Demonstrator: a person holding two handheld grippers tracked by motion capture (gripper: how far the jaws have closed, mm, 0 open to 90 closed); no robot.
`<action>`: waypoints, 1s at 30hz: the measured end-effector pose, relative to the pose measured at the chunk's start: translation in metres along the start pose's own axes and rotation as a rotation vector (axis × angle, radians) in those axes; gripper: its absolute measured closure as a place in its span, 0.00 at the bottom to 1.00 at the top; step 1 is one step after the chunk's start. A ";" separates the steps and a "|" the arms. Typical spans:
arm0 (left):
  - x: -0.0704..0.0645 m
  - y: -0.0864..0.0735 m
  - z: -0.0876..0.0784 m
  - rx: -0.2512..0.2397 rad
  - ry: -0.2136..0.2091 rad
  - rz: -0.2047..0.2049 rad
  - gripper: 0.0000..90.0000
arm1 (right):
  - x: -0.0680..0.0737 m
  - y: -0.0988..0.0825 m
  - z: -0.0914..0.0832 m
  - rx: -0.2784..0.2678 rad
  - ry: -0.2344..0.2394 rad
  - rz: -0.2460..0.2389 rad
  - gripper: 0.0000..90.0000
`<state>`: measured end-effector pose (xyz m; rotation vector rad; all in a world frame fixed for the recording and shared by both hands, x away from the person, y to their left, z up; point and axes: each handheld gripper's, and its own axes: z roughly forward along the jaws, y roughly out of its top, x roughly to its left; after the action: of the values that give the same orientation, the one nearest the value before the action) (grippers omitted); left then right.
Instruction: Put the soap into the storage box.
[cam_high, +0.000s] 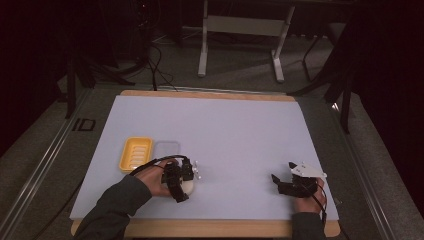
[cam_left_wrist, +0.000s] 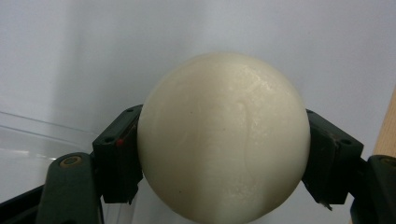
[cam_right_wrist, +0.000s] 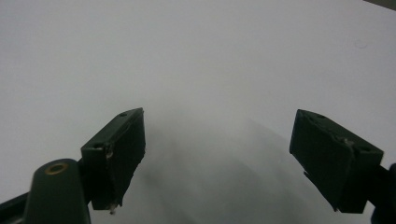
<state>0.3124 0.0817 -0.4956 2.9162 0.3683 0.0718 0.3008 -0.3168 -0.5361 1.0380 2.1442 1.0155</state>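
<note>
One cream-white ball (cam_left_wrist: 223, 137), held between the two black jaws of the left gripper (cam_high: 186, 181), which press on its left and right flanks at about its widest line. Step in hand, by judgement: carrying the ball toward the yellow soap dish (cam_high: 135, 153) or the clear lid (cam_high: 166, 149) beside it; the grip should stay square across the middle, pressure steady, since a smooth round body may squirt out if the pads ride high or low. Appearance: smooth, faintly glossy, with faint curved streaks on the surface; material cannot be told, possibly soap or plastic. Location: near the front left of the pale table mat (cam_high: 225, 130), just right of the lid. Right gripper (cam_high: 281, 172): jaws spread wide, nothing between them, resting low over bare mat at front right.
</note>
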 end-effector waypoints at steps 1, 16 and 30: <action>0.001 -0.001 -0.001 0.001 -0.002 0.001 0.29 | 0.000 0.000 0.000 -0.001 0.000 0.001 0.20; 0.007 -0.005 -0.012 -0.012 0.018 -0.017 0.29 | 0.000 0.000 0.000 0.001 -0.001 -0.001 0.20; 0.014 -0.009 -0.021 -0.028 0.027 -0.049 0.29 | 0.000 0.000 0.000 0.001 0.000 -0.001 0.20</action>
<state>0.3225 0.0983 -0.4767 2.8788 0.4395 0.1076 0.3007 -0.3167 -0.5361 1.0377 2.1448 1.0141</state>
